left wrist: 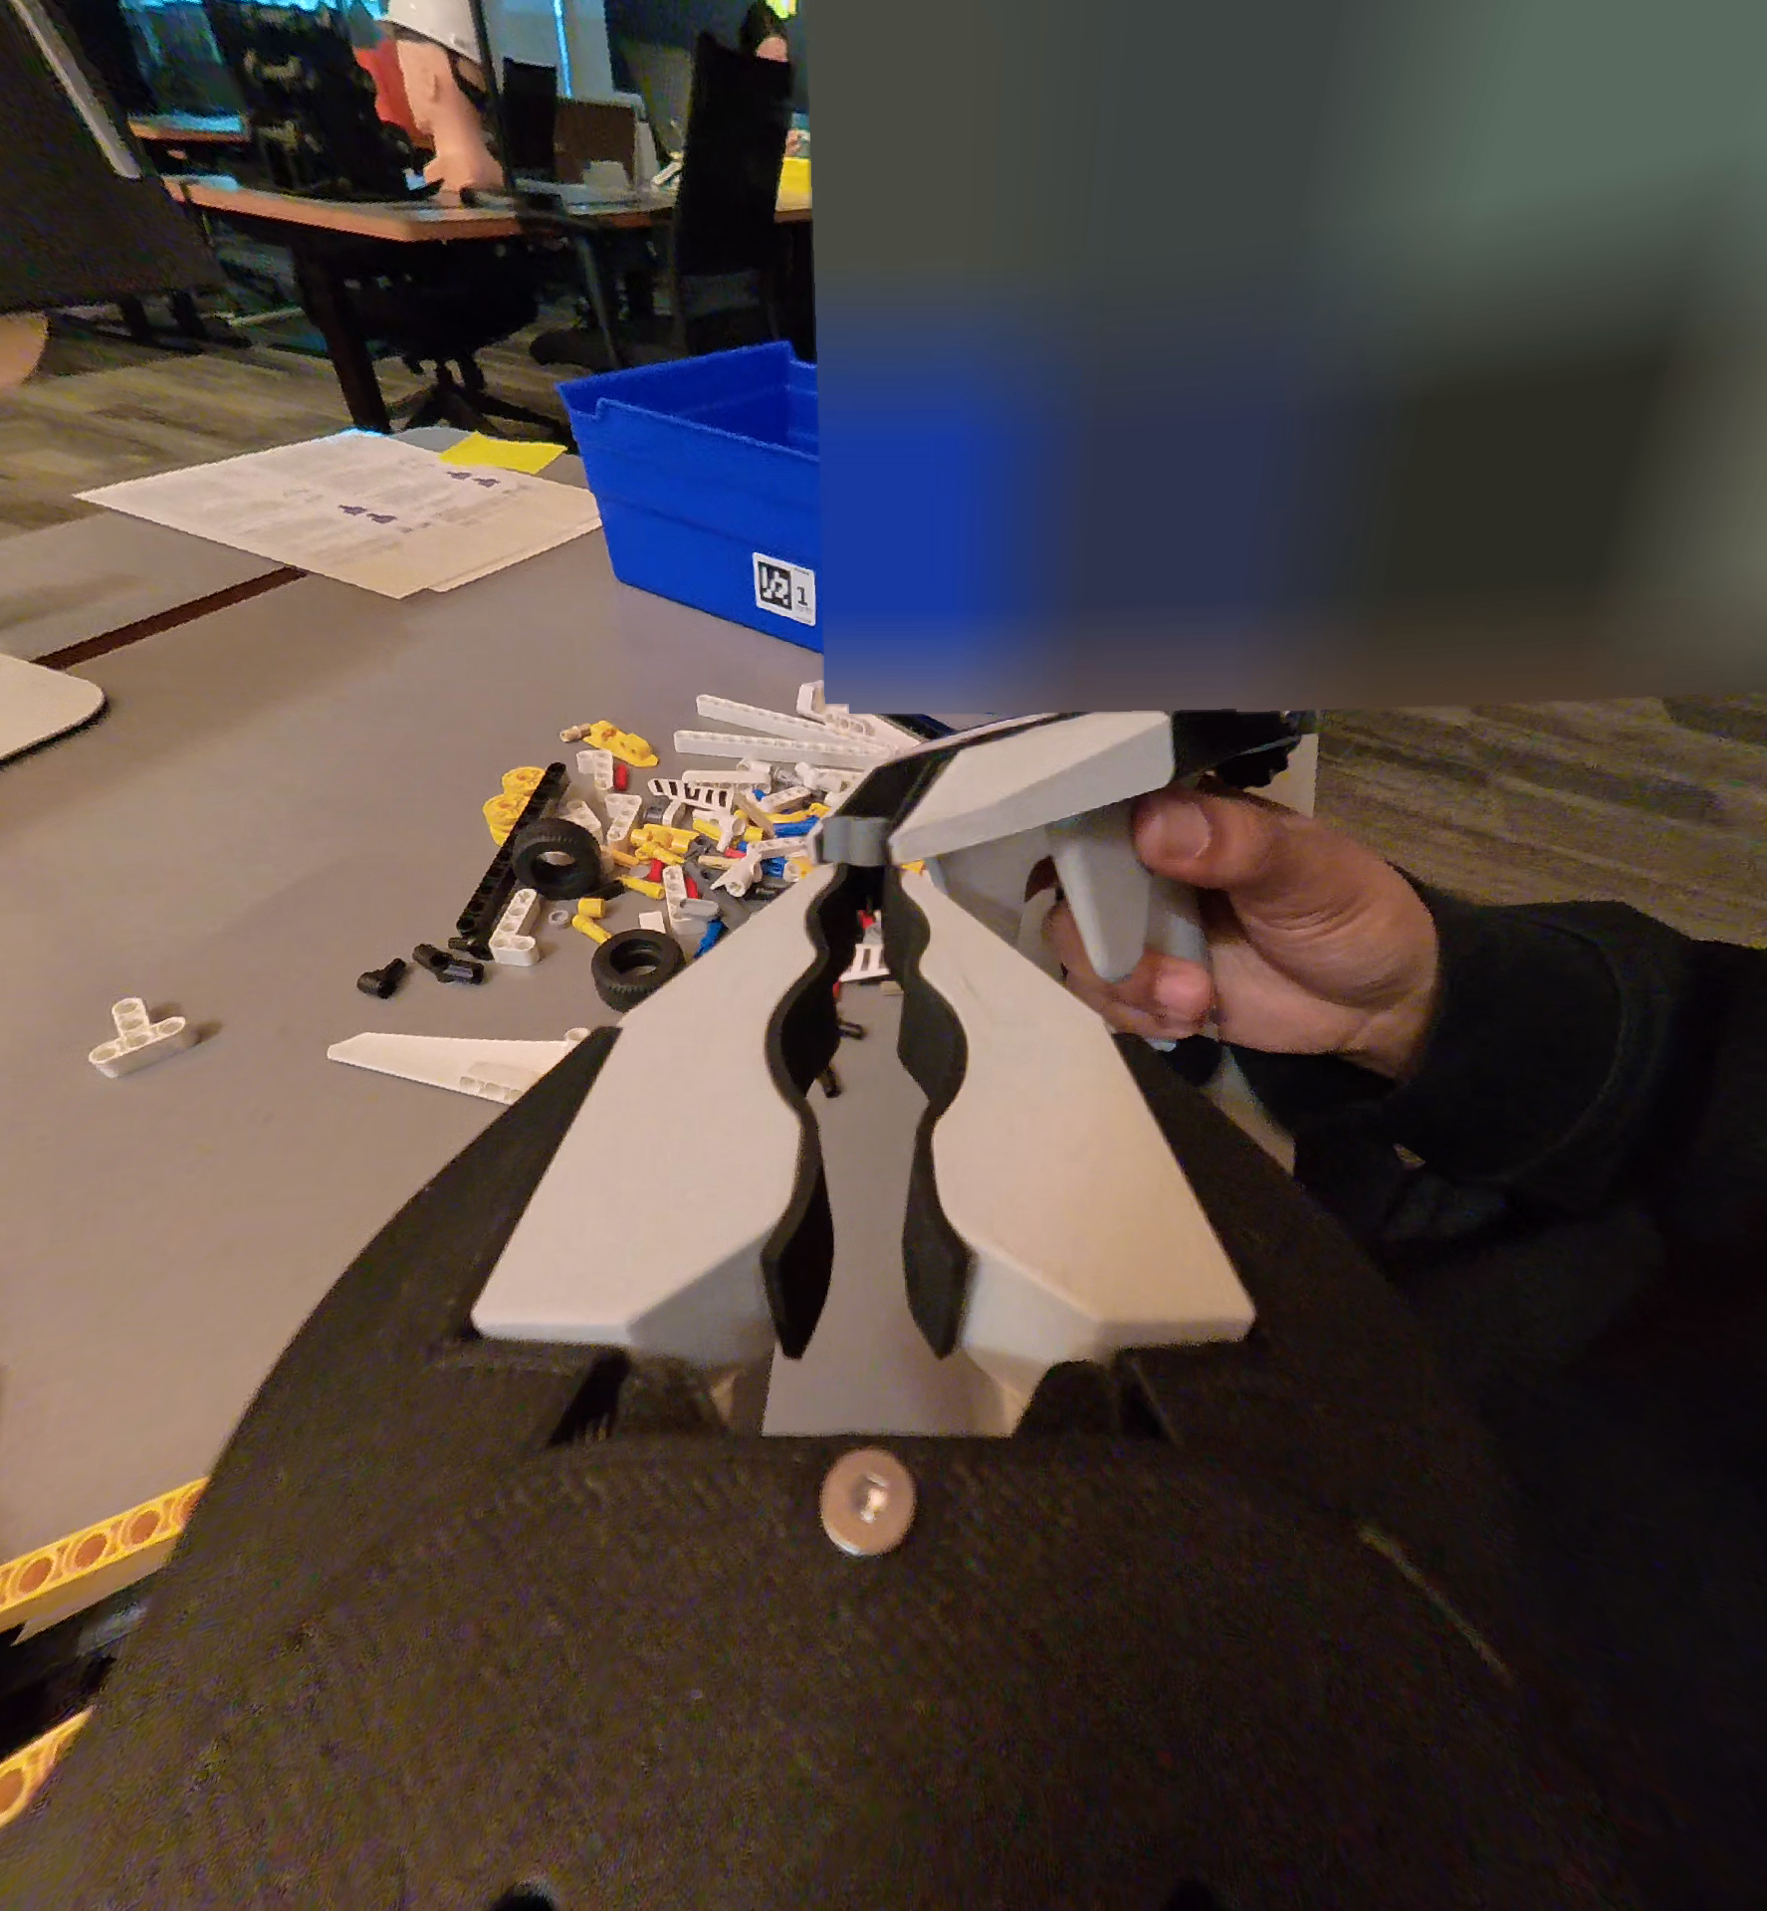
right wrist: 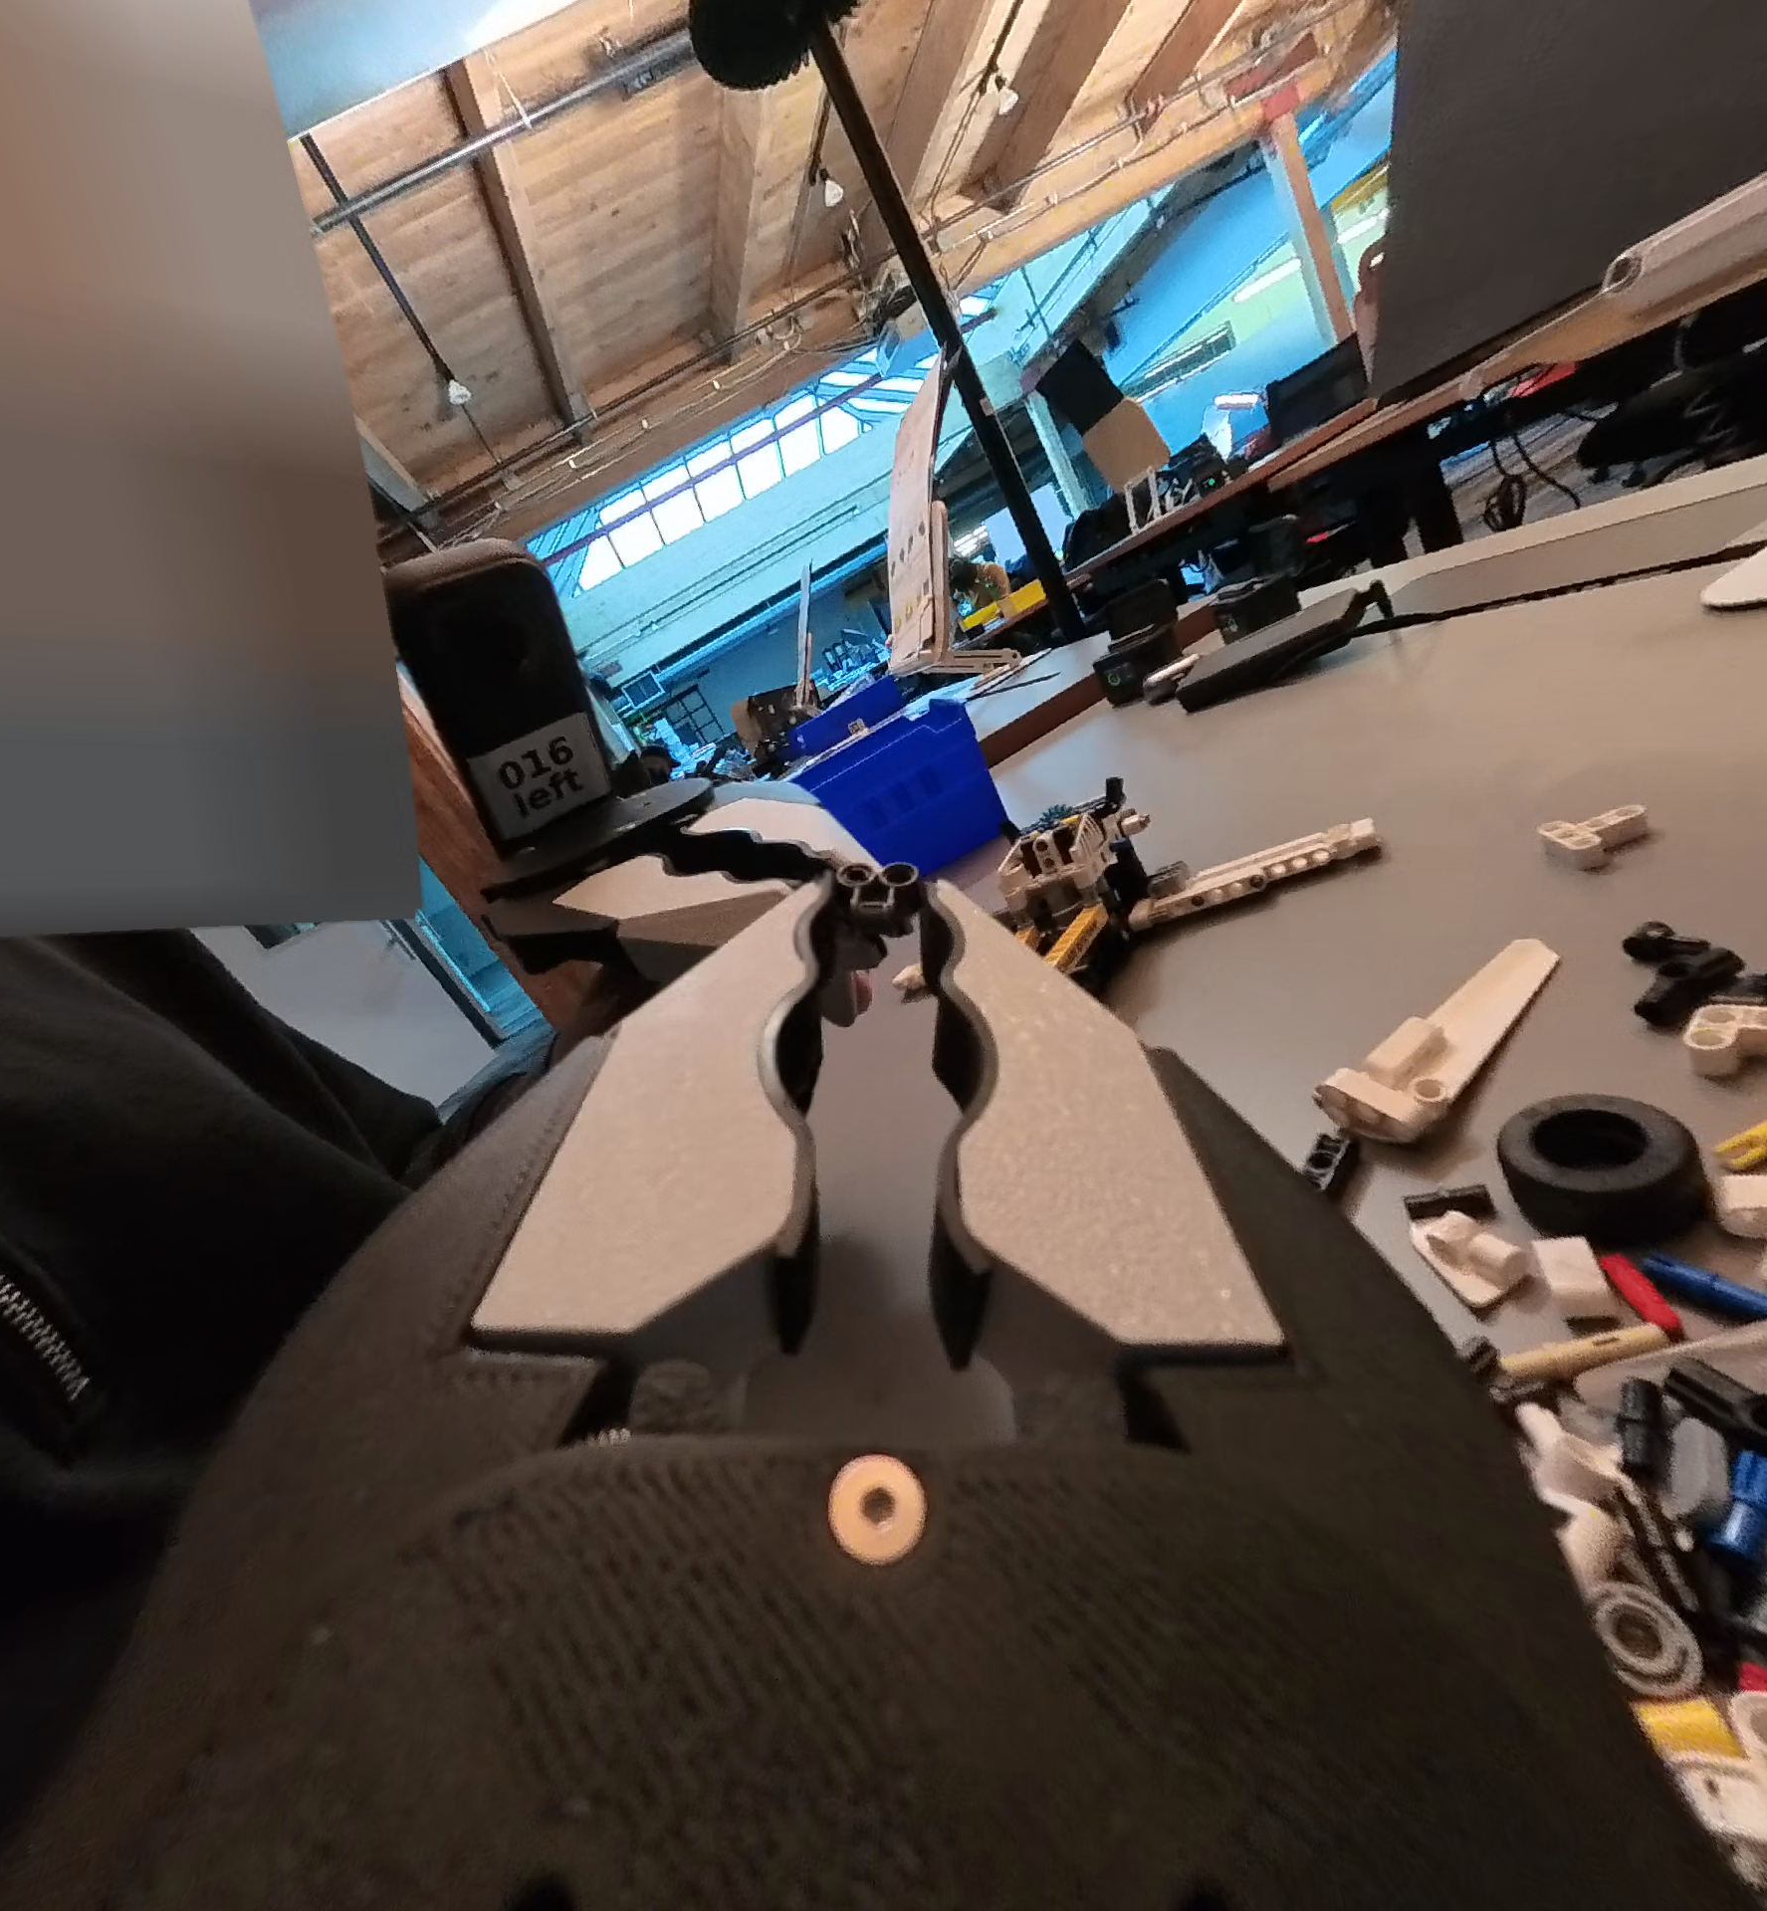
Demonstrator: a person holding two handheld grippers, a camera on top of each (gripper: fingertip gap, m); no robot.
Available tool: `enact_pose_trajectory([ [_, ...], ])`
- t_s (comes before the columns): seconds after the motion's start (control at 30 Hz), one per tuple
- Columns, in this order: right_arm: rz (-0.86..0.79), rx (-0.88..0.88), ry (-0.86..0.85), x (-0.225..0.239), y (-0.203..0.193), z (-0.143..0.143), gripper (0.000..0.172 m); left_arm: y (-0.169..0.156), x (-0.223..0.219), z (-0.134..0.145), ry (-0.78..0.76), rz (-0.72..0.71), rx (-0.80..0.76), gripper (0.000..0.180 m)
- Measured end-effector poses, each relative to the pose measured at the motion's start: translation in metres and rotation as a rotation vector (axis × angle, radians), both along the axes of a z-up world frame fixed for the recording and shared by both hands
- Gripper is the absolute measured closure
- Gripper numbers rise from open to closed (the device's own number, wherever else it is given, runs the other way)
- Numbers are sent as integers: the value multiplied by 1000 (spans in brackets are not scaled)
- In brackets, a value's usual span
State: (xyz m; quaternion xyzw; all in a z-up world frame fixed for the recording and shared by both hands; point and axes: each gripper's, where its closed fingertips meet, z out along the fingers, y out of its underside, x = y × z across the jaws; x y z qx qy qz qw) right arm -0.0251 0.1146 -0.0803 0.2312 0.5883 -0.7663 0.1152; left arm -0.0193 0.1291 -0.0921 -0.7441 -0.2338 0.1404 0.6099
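- The right tongs [right wrist: 877, 902] hold a small dark grey plastic connector with two round holes side by side [right wrist: 877, 887] at the very tips. The jaws stand narrow, with one pad on each side of the piece.
- The connector's long axis runs across the right tongs, from pad to pad, and its two holes face back toward that camera.
- The left tongs [left wrist: 858, 879] point at the same piece from the right tongs' left side. The two pairs of tips meet nearly at right angles.
- The left tongs' jaws are drawn together, with their wavy black pads almost closed. The connector [left wrist: 848, 838] sits right at their tips. Whether they pinch any part of it cannot be made out.
- Both tongs are equally near the connector and hang well above the grey table top [left wrist: 238, 827].
- A hand in a dark sleeve [left wrist: 1272, 931] grips the right tongs' pale trigger handle, with the fingers curled round it.
- Beyond and below the left tongs' tips lies a loose pile of white, yellow, blue and black plastic building parts and small black tyres [left wrist: 672, 827].
- Ahead and to the right of the right tongs stands a partly built white, black and yellow model [right wrist: 1075, 879], well apart from the tips.
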Motion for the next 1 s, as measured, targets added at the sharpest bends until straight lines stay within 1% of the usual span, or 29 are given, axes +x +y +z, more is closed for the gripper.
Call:
enact_pose_trajectory([
  [0.13, -13, 31, 28, 1, 1, -2, 160, 1, 2, -2, -7, -4, -2, 179],
  [0.23, -76, 17, 52, 0, 4, 3, 161, 3, 2, 0, 1, 10, 17, 177],
  [0.3, -118, 2, 34, -4, 6, 4, 161, 5, 0, 1, -8, 27, 44, 176],
  [0.37, -158, -1, 15, -9, 7, -1, 161, 6, -5, -5, -59, 53, 61, 176],
  [0.4, -198, -89, 3, -13, 17, 9, 160, 7, -6, -8, -86, 63, 63, 177],
  [0.43, -258, -233, -22, -21, 42, 28, 161, 7, -5, -25, -136, 70, -22, 177],
  [0.47, -304, -294, -30, -31, 65, 41, 161, 5, -3, -49, -161, 84, -118, 177],
  [0.5, -351, -232, 1, -38, 76, 44, 161, 5, 3, -56, -172, 86, -76, 177],
  [0.53, -391, -120, 44, -41, 77, 40, 160, 4, 11, -47, -214, 73, 21, 177],
  [0.57, -407, -26, 82, -40, 73, 36, 159, -2, 11, -37, -210, 94, 71, 177],
  [0.6, -398, 25, 115, -36, 67, 34, 159, -9, 9, -30, -182, 124, 64, 177],
  [0.63, -381, 39, 144, -31, 62, 34, 160, -12, 7, -29, -163, 140, 25, 177],
  [0.67, -361, 46, 169, -27, 58, 34, 159, -14, 5, -32, -158, 142, -36, 177],
  [0.73, -350, 112, 201, -28, 53, 24, 160, -13, 0, -43, -143, 144, -141, 177],
  [0.83, -378, 233, 242, -31, 51, 8, 159, -2, -6, -57, -175, 113, -201, 177],
  [0.9, -425, 317, 298, -34, 53, 1, 159, 6, -12, -64, -197, 106, -231, 178],
  [1.0, -502, 387, 361, -39, 62, -5, 159, 13, -24, -74, -227, 130, -306, 178],
])
